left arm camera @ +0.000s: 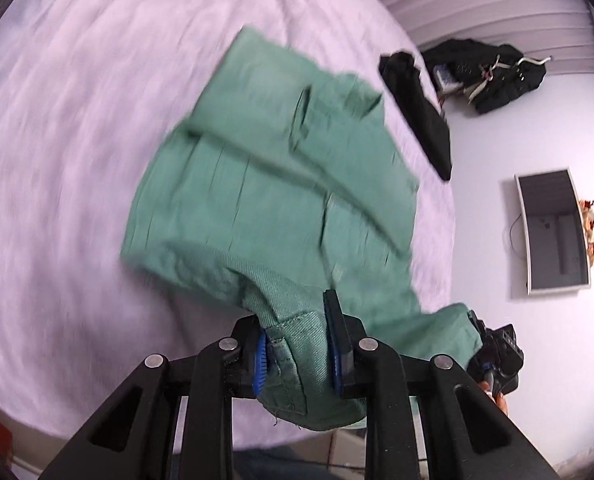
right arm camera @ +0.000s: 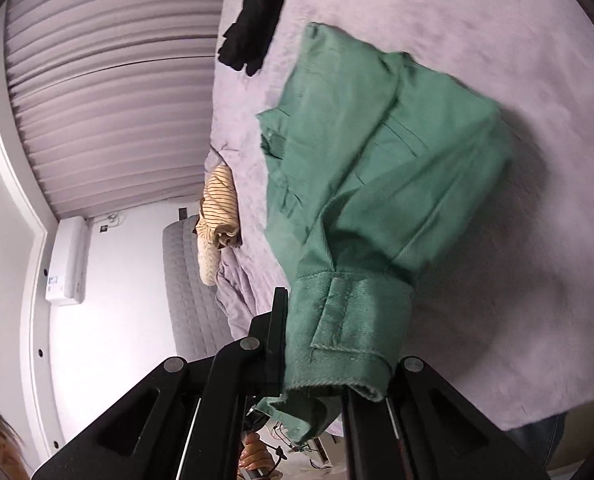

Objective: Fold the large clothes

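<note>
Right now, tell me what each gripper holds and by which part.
Both hold the green trousers: the left gripper clamps a stitched hem edge; the right gripper clamps the waistband by a belt loop.

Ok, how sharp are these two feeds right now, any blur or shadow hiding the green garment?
Left wrist view: the blanket and most of the green garment are smeared by motion blur; only the cloth at the left gripper is crisp. Right wrist view: sharper overall, waistband weave clear at the right gripper, slight smear higher up, a soft shadow beside the garment. Both bend strongly at the edges.
</note>
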`<state>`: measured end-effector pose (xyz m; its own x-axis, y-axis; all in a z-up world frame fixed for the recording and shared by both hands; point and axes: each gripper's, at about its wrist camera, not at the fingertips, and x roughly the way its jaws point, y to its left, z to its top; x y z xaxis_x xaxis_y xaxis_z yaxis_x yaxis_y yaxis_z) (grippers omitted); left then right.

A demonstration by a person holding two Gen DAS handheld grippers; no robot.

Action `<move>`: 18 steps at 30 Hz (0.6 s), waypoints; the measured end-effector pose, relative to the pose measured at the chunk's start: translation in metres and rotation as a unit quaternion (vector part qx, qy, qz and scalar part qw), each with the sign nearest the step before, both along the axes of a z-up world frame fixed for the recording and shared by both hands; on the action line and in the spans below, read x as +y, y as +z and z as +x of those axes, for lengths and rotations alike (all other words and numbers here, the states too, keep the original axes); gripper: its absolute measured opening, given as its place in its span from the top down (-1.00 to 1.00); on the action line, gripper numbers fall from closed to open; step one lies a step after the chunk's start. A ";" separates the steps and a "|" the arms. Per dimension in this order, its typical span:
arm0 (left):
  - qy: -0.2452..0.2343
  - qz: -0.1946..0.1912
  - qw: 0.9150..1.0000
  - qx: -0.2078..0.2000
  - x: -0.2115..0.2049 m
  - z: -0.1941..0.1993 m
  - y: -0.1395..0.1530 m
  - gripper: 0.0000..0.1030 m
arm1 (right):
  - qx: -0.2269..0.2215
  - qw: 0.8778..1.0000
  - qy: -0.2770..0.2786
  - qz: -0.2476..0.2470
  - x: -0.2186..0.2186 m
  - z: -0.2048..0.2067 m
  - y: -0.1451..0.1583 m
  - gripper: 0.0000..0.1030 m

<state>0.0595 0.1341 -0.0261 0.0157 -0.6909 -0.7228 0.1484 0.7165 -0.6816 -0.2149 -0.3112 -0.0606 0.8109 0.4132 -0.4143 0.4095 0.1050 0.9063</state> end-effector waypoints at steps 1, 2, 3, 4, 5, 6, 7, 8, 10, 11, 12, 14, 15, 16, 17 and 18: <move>0.006 0.002 1.000 -0.013 -0.007 0.014 0.009 0.51 | -0.004 1.000 0.010 -0.011 -0.007 0.018 0.008 0.89; 0.013 0.009 1.000 -0.027 -0.016 0.030 0.016 0.51 | -0.010 0.999 0.022 -0.023 -0.015 0.037 0.017 0.89; 0.021 0.015 0.999 -0.038 -0.025 0.047 0.021 0.51 | -0.017 0.999 0.031 -0.029 -0.023 0.056 0.023 0.89; 0.029 0.020 0.998 -0.048 -0.033 0.063 0.028 0.51 | -0.023 0.999 0.037 -0.032 -0.033 0.075 0.029 0.89; 0.036 0.027 0.997 -0.058 -0.036 0.077 0.032 0.51 | -0.027 0.998 0.042 -0.036 -0.042 0.093 0.033 0.89; 0.042 0.031 0.996 -0.066 -0.043 0.091 0.035 0.51 | -0.030 0.998 0.046 -0.039 -0.053 0.110 0.036 0.89; 0.049 0.037 0.995 -0.076 -0.055 0.109 0.036 0.51 | -0.031 0.997 0.051 -0.045 -0.064 0.129 0.039 0.89; 0.053 0.041 0.994 -0.082 -0.063 0.123 0.035 0.51 | -0.029 0.997 0.056 -0.053 -0.073 0.146 0.039 0.89; 0.057 0.057 0.993 -0.087 -0.077 0.149 0.025 0.51 | -0.012 0.996 0.064 -0.066 -0.089 0.181 0.032 0.88; 0.056 0.067 0.992 -0.086 -0.085 0.164 0.019 0.51 | -0.002 0.996 0.066 -0.063 -0.096 0.196 0.024 0.88; 0.052 0.078 0.992 -0.087 -0.092 0.175 0.012 0.50 | 0.012 0.996 0.067 -0.063 -0.102 0.212 0.015 0.88; 0.040 0.115 0.989 -0.084 -0.106 0.197 -0.009 0.50 | 0.046 0.993 0.074 -0.075 -0.112 0.241 -0.005 0.88; 0.030 0.130 0.988 -0.081 -0.111 0.205 -0.020 0.50 | 0.061 0.992 0.076 -0.082 -0.116 0.252 -0.015 0.88; 0.015 0.145 0.987 -0.073 -0.118 0.212 -0.033 0.50 | 0.074 0.990 0.078 -0.086 -0.118 0.260 -0.024 0.88; 0.004 0.155 0.986 -0.066 -0.122 0.215 -0.044 0.50 | 0.088 0.989 0.080 -0.091 -0.120 0.268 -0.033 0.88; -0.004 0.165 0.984 -0.061 -0.125 0.218 -0.051 0.50 | 0.100 0.987 0.079 -0.095 -0.121 0.274 -0.040 0.88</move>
